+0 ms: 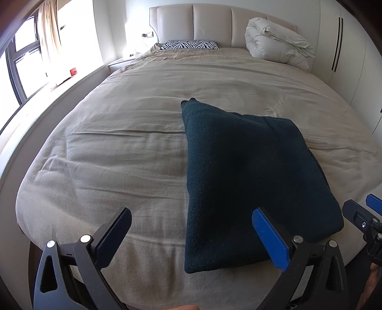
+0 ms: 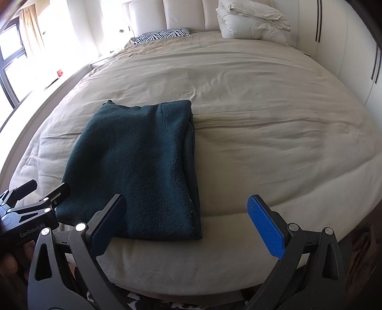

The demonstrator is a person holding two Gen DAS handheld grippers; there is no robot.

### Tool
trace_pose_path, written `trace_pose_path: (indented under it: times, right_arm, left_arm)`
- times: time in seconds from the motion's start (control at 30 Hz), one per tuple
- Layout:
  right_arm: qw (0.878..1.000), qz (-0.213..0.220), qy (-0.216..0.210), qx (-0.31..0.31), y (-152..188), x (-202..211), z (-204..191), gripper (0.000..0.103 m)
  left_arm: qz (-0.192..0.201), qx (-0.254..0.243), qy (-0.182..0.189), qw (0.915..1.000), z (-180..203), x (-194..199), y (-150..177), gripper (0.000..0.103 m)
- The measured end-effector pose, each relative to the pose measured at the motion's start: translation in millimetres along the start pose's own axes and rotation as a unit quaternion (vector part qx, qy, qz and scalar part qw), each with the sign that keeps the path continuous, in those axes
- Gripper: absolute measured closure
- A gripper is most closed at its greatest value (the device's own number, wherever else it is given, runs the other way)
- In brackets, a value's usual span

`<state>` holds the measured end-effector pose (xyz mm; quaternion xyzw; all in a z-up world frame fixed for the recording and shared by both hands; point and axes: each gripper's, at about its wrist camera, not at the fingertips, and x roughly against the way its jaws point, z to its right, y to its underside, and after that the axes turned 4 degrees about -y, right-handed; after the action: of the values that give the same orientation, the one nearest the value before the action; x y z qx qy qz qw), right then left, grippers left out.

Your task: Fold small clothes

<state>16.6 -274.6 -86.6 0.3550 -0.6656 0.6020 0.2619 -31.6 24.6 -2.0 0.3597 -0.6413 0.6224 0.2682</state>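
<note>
Folded dark green garment (image 1: pixel 248 181) on beige bed (image 1: pixel 119 143), left hand-held gripper (image 1: pixel 192 220) spread wide

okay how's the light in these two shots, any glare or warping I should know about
Left wrist view: the window is blown out to white, the bed bulges from fisheye warp, and the dark green garment reads nearly black. Right wrist view: the same glare sits upper left, the garment's knit texture shows better, and the corners are dark.

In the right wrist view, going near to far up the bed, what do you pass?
Right gripper with fingers spread → folded dark green garment → bare stretch of beige bedspread → zebra pillow and rolled white duvet → padded headboard.
</note>
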Motion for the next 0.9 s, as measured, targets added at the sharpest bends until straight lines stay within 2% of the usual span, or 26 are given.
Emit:
trace_pose_path:
  times: [0.9]
  right_arm:
    - [1.000,-0.001,0.000,-0.001,0.6,-0.9,-0.3,0.000]
  left_arm:
    - [-0.005,0.005,0.006,1.0000,0.4,-2.7,1.3,0.000]
